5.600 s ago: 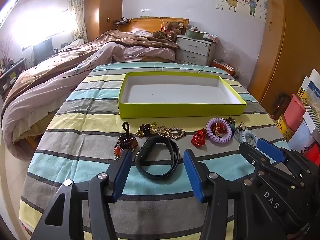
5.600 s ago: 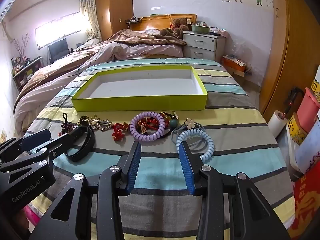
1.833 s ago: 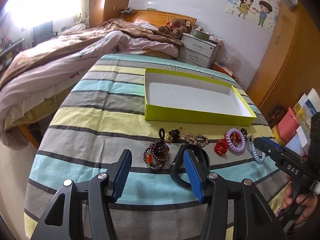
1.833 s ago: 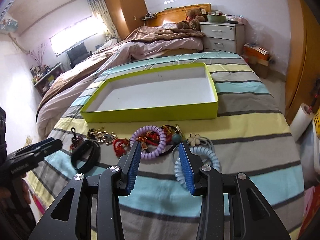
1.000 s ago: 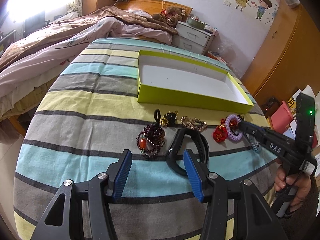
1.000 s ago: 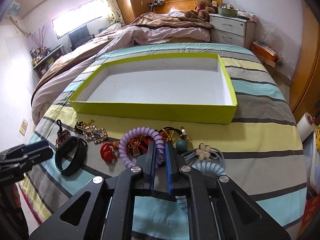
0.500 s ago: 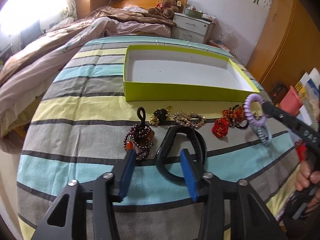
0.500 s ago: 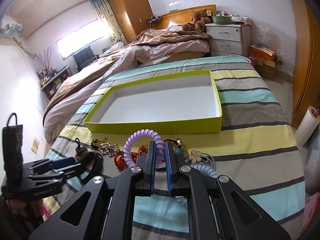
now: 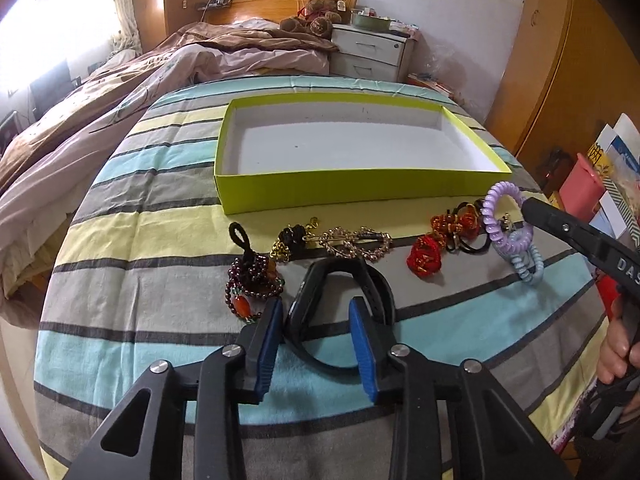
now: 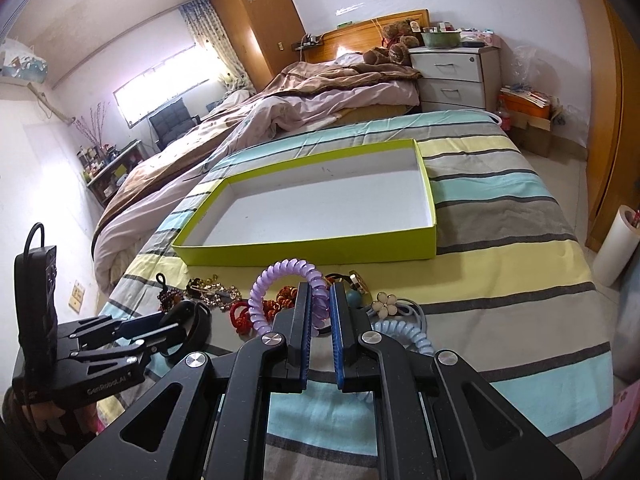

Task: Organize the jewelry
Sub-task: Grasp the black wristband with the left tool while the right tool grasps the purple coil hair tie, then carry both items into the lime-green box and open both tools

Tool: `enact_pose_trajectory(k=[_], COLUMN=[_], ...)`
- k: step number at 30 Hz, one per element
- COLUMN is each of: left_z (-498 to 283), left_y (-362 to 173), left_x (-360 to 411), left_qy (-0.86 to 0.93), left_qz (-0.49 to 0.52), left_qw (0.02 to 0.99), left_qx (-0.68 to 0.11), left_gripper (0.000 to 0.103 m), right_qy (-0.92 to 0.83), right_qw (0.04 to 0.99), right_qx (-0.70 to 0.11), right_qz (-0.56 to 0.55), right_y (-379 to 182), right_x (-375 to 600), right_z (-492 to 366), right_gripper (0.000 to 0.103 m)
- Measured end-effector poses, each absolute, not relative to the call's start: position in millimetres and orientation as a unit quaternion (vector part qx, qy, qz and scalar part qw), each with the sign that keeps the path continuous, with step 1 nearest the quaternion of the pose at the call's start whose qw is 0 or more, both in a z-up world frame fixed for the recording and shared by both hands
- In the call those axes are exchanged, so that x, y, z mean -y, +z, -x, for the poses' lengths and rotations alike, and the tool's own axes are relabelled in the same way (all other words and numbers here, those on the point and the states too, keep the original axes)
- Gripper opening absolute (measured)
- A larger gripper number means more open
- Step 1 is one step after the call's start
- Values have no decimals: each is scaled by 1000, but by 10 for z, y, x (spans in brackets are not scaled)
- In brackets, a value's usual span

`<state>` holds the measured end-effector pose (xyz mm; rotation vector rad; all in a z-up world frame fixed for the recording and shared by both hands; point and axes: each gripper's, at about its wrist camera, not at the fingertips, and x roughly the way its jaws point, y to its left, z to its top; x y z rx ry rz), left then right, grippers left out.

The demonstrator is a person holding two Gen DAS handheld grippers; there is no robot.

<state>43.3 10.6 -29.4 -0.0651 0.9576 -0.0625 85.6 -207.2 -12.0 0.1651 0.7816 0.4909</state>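
Observation:
My right gripper [image 10: 319, 308] is shut on a purple coil hair tie [image 10: 280, 280] and holds it lifted above the bed; the tie also shows in the left wrist view [image 9: 498, 220]. My left gripper [image 9: 316, 320] is open, its fingers either side of a black bracelet [image 9: 340, 284] that lies on the striped cover. An empty lime-green box [image 9: 360, 188] with a white floor sits beyond the jewelry; it also shows in the right wrist view [image 10: 312, 252]. A dark bead bracelet [image 9: 252, 280], a gold hair clip [image 9: 356, 242] and red ties [image 9: 424, 258] lie in a row.
A pale blue coil tie [image 10: 404, 332] and a flower clip [image 10: 384, 304] lie right of the row. The bed edge drops off at the right, with a paper roll [image 10: 614, 248] on the floor. A rumpled duvet [image 9: 120, 92] lies at the left.
The right gripper has raised the purple coil tie a little higher. The left gripper has narrowed and moved in around the black bracelet.

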Motion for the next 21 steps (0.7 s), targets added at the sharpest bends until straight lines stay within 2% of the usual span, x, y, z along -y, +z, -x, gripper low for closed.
enact_pose_trajectory(k=[10,11,13,16,21], left_z=[-516,-512,-503,-485,-426], left_y=[-323,-326,-324,-313,-282], left_x=[39,33,24,-16,-37], left_qy=[-14,-12,-6,-11,-17], left_qz=[-24,-25,-30,-20,-9], left_qw=[889,888,889,889,891], left_qx=[-457,-458,-457,-458,-453], left_gripper=[29,28,19,14,12], right_qy=[233,232,230,227,221], right_qw=[892,892,892,892,893], right_qx=[-379,-379,-380,-381,-382], right_qz=[-83,-84,-84,-83,-87], right_y=[-138,-139,-145,-148,-140], right_x=[2085,2090,2082,2074,2072], right_z=[-852,-850,-836,-820,-802], right_gripper=[9,9,9,9,9])
